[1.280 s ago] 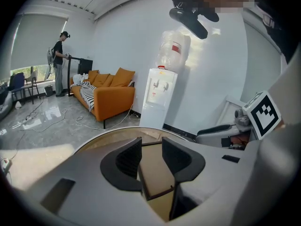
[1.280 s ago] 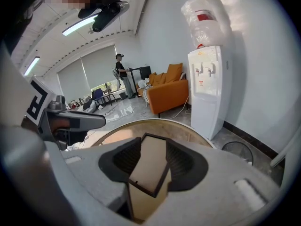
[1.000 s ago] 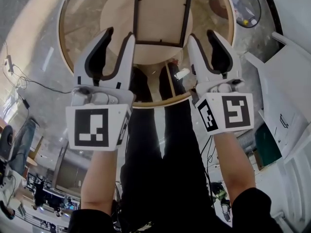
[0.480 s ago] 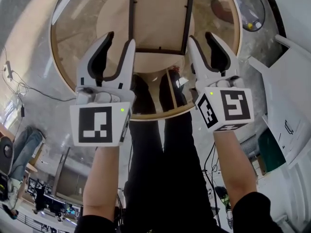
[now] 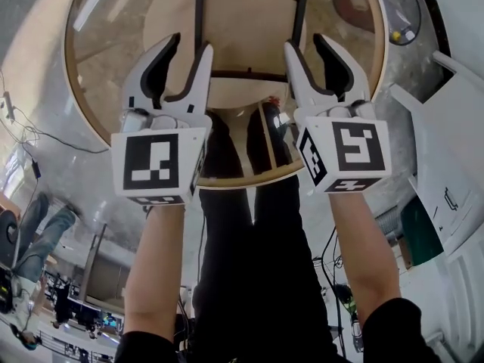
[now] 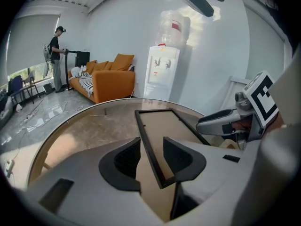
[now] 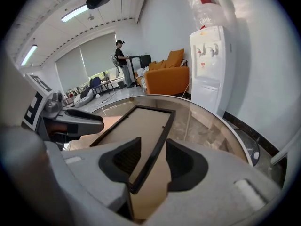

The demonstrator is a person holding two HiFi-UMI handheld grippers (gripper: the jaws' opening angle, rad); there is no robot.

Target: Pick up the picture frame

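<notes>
A dark picture frame (image 5: 246, 76) with a tan backing lies flat on the round glass table (image 5: 83, 104). My left gripper (image 5: 189, 45) is open and straddles the frame's near left corner. In the left gripper view the frame's left rail (image 6: 149, 145) runs between the pads without touching them. My right gripper (image 5: 307, 44) is also open and straddles the near right corner. The right rail (image 7: 149, 157) passes between its pads with a gap on each side. The frame's far end is cut off at the top of the head view.
The table has a wooden rim, and the person's legs (image 5: 242, 203) show through the glass. White furniture (image 5: 454, 127) stands close on the right. Beyond the table are a water dispenser (image 6: 164, 72), an orange sofa (image 6: 113, 81) and a standing person (image 6: 56, 55).
Both grippers have come down towards the table and now sit over the frame's near corners. The frame has slid up the head view. The left jaws look slightly wider.
</notes>
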